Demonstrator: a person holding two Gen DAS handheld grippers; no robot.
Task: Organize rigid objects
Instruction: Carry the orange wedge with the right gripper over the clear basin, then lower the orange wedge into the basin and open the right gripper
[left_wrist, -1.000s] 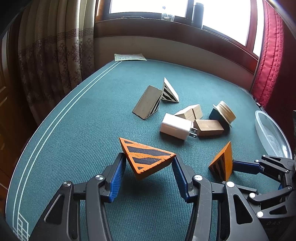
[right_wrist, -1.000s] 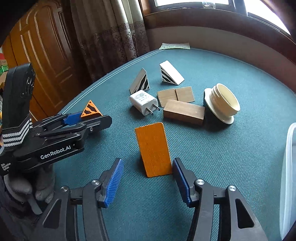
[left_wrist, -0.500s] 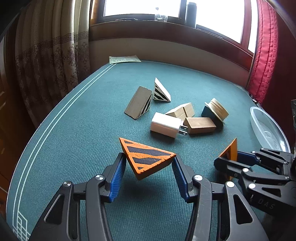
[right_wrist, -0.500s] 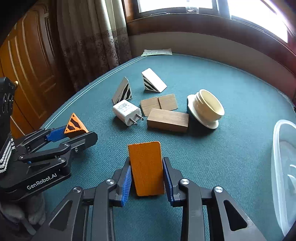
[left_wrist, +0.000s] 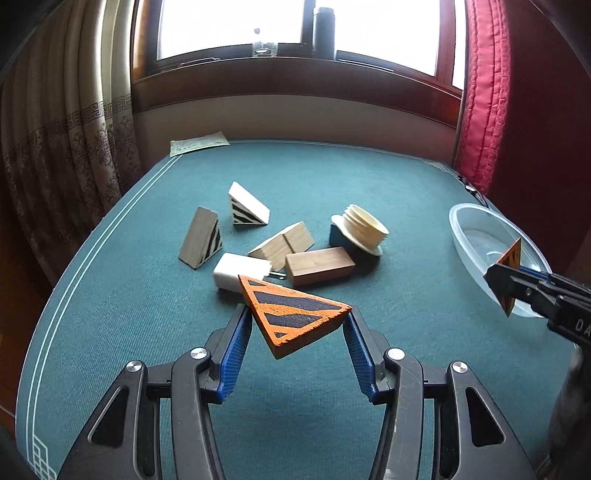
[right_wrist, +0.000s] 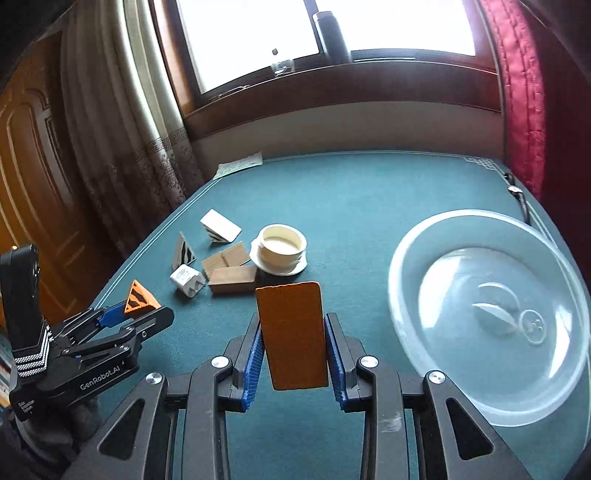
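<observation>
The left gripper (left_wrist: 297, 326) clamps an orange striped wedge (left_wrist: 291, 314) above the green table (left_wrist: 406, 192), while the right gripper (right_wrist: 293, 343) pinches an orange wedge (right_wrist: 293, 332) just beside the clear bowl (right_wrist: 491, 306), with wooden blocks (left_wrist: 317, 264) lying farther back

Daylight from an overexposed window (left_wrist: 295, 29), dim dark-vignetted corners, soft shadows, fisheye bending at edges, clear bowl (right_wrist: 491, 314) slightly blurred

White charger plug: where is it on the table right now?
In the left wrist view, the white charger plug lies mid-table, just beyond the held orange striped wedge, between the striped wooden wedge and the brown wooden block.
</observation>
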